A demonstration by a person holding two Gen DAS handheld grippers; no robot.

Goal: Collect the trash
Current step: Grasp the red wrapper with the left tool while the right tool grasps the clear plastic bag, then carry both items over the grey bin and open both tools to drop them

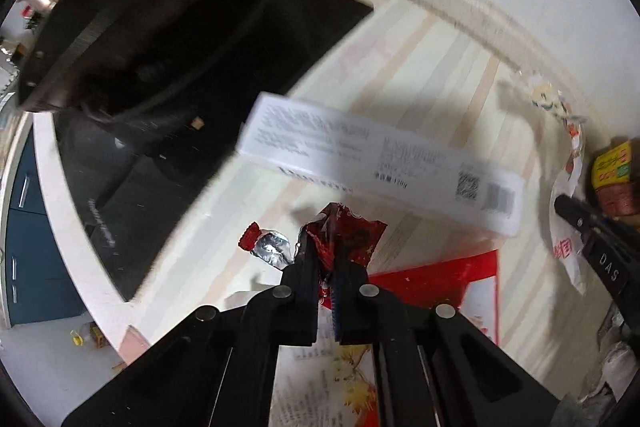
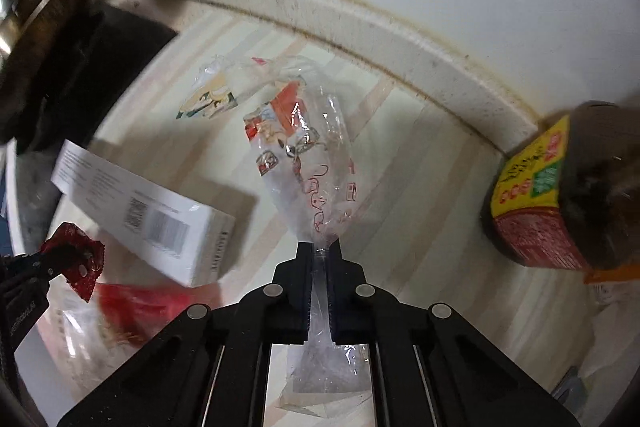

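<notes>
Countertop [image 2: 408, 155] of pale striped wood fills both of your views, ending at a speckled stone upstand [image 2: 400, 43] below a white wall; at its left sits a black cooktop [image 1: 224, 59] with a dark pan [image 1: 132, 11] over it, blurred in both views; a dark jar [image 2: 560, 195] with a yellow and red label stands at the far right, close to the end of the upstand.

White box [image 1: 376, 163] with small print and a barcode lies on the counter between your two tools; it partly overlaps a red and white packet [image 1: 440, 279] lying flat beside it, and whether the two touch you cannot tell.

Your right gripper [image 2: 320, 255] has its jaws pressed together on the neck of a clear plastic bag [image 2: 304, 155] printed in red and orange; the bag rises forward from the fingers, crumpled, above the counter; in the left view the same bag hangs at the right edge from that tool.

Your left gripper [image 1: 324, 259] is clamped on a dark red foil wrapper [image 1: 348, 235], which sticks up crumpled between the fingers; the right view shows it at the lower left, pinched and off the surface.

Smallest, a scrap of silver foil with a red edge [image 1: 268, 245] lies on the counter just left of your left fingertips.
</notes>
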